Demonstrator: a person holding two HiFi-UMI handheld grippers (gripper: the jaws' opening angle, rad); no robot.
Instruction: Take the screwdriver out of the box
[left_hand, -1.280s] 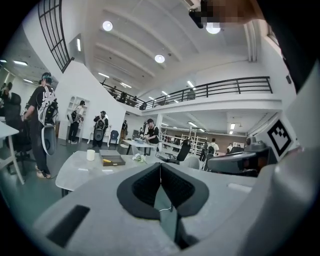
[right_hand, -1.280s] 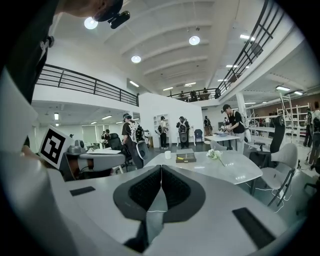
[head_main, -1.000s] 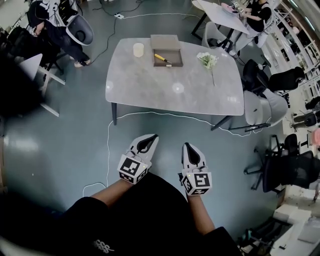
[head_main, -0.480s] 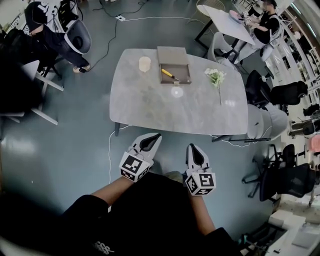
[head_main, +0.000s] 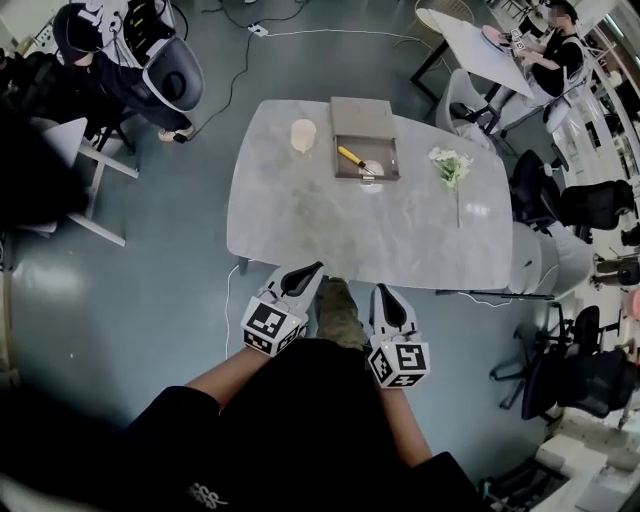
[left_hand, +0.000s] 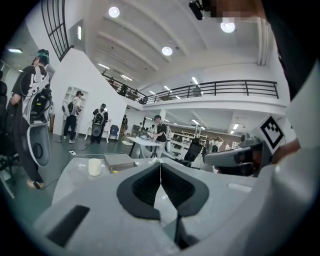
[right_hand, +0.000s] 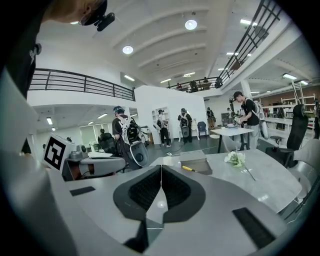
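A grey open box (head_main: 365, 150) stands at the far middle of the grey table (head_main: 300, 215). Inside it lies a screwdriver (head_main: 352, 158) with a yellow handle. My left gripper (head_main: 303, 271) and right gripper (head_main: 384, 292) hover side by side at the table's near edge, both shut and empty, well short of the box. In the left gripper view the jaws (left_hand: 160, 165) meet in a closed line, with the box (left_hand: 119, 161) far ahead. The right gripper view shows its own closed jaws (right_hand: 161, 168) and, beyond them, the box (right_hand: 196, 165) and screwdriver (right_hand: 188, 169).
A cream cup (head_main: 303, 134) stands left of the box, and a white flower sprig (head_main: 450, 165) lies to its right. A white cable (head_main: 225, 300) trails on the floor by the near table leg. Office chairs (head_main: 560, 260) stand to the right; people sit and stand around the room.
Both grippers have moved forward from open floor up to the table's near edge, and the table and box now sit closer in view. Both jaws stay shut.
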